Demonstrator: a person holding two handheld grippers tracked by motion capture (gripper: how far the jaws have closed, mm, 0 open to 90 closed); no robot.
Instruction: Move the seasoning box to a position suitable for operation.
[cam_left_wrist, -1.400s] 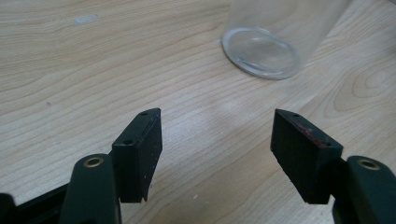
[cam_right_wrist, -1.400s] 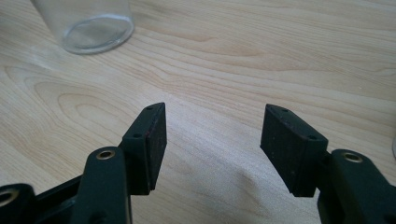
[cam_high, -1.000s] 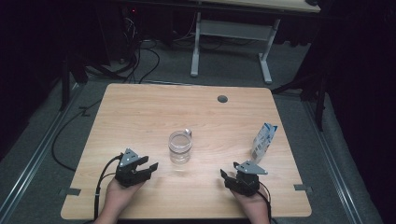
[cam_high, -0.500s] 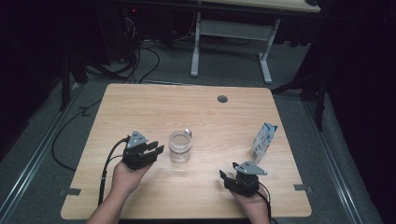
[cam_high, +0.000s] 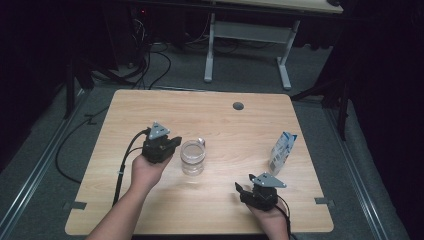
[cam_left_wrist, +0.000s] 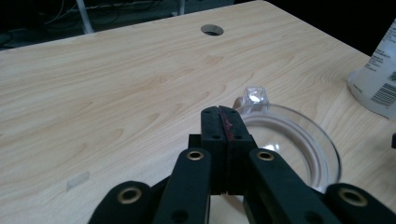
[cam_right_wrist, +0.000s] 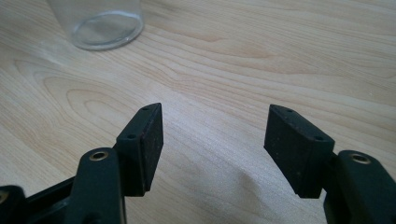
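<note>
A clear glass stands upright near the middle of the wooden table. My left gripper hovers just left of the glass, jaws pressed together and holding nothing. In the left gripper view the shut tips sit above the near side of the glass rim. My right gripper rests low by the front edge, right of the glass. Its jaws stand wide apart over bare wood, with the glass base farther off.
A small white and blue carton stands upright on the right side of the table; it also appears in the left gripper view as the carton. A round cable hole lies near the far edge. Another desk's legs stand beyond.
My left gripper has moved forward and to the right, from the front left of the table up to the glass. The right gripper, glass and carton have stayed put.
</note>
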